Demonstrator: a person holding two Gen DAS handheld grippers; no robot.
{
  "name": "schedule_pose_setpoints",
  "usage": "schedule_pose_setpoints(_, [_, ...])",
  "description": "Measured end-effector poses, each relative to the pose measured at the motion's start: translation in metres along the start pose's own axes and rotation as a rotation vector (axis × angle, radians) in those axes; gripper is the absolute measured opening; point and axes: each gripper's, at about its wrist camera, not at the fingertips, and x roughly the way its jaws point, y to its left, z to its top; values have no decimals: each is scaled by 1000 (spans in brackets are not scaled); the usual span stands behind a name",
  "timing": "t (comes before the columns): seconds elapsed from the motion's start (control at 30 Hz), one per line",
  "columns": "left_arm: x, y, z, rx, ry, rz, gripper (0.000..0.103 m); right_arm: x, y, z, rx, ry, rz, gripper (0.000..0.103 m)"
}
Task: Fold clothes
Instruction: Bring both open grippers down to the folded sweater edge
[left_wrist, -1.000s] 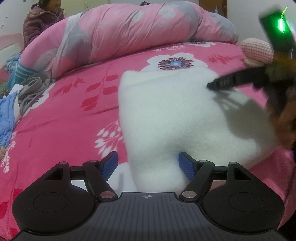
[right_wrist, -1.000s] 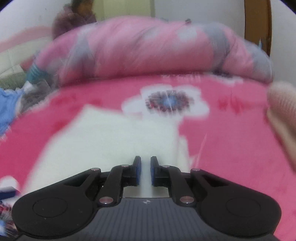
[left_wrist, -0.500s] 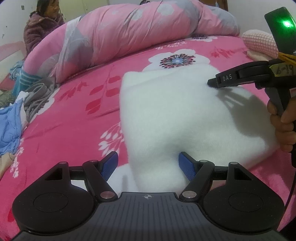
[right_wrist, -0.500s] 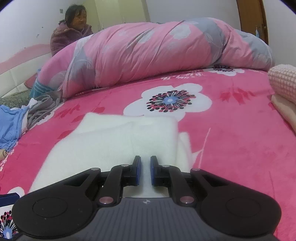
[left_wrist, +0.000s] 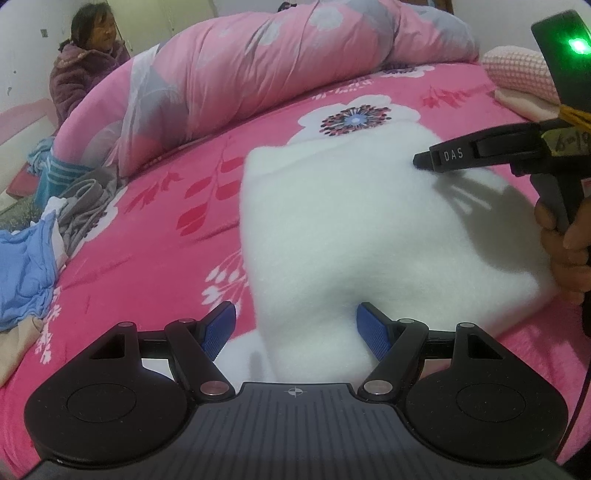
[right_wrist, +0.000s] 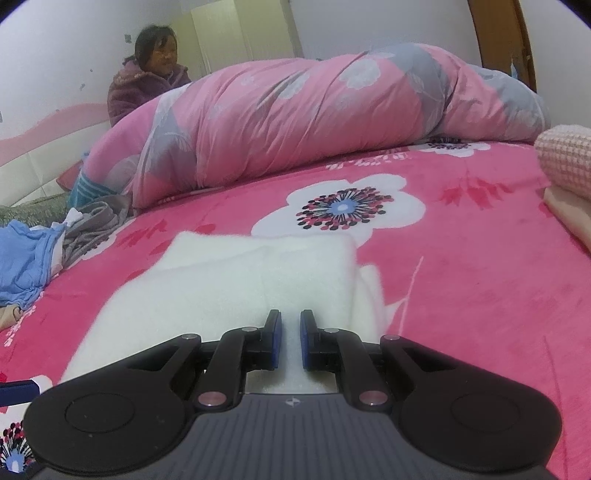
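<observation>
Looking at a big bed (left_wrist: 155, 280) w/ a pink floral blanket, and a rolled-up pink/grey duvet (right_wrist: 332, 118) along the far side. No bins or baskets anywhere I can see, stuff just sits on the bed: a pile of loose clothes (left_wrist: 33, 258) (blue, grey, some striped) on the left edge, and a pink knit piece (right_wrist: 565, 158) stacked on something peach on the right edge. A person in a purple jacket (right_wrist: 144, 88) sits behind the duvet.

Task item = white fleece garment (left_wrist: 354, 236), folded into a rough rectangle mid-bed. My left gripper (left_wrist: 297, 326) is spread wide, blue pads either side of the near edge of the fleece, not squeezing it afaict. Right gripper (right_wrist: 290, 339) is nearly clenched w/ a thin gap; white fleece shows through that gap, but can't tell if it's actually pinching any. From the left cam it hangs over the fleece's right part, hand (left_wrist: 565, 251) on the handle.

Readable text: "DAS" on the right gripper's finger, plus a yellowish tag, handwritten "6-19" I think.
</observation>
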Motion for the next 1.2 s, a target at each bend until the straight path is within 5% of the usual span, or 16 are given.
schedule_pose_setpoints(0.4, [-8,55,9,-257,-93,-202,73,-43,-11,-22,-13,-66,-8,10])
schedule_pose_setpoints(0.47, [0,53,8,-254,-78,-218,73,-57,-16,-31,2,-77,-67,42])
schedule_pose_setpoints(0.6, [19,46,-2,-247,-37,-256,74,-71,-50,-42,190,-13,-82,43])
schedule_pose_setpoints(0.77, [25,55,-9,-280,-28,-310,79,-75,-87,-67,445,-47,53,43])
schedule_pose_setpoints(0.93, [28,74,-13,-375,-5,-397,79,-77,-94,-79,494,-125,108,46])
schedule_pose_setpoints(1.2, [60,99,-9,-645,44,-574,85,-78,-130,-88,675,-152,341,58])
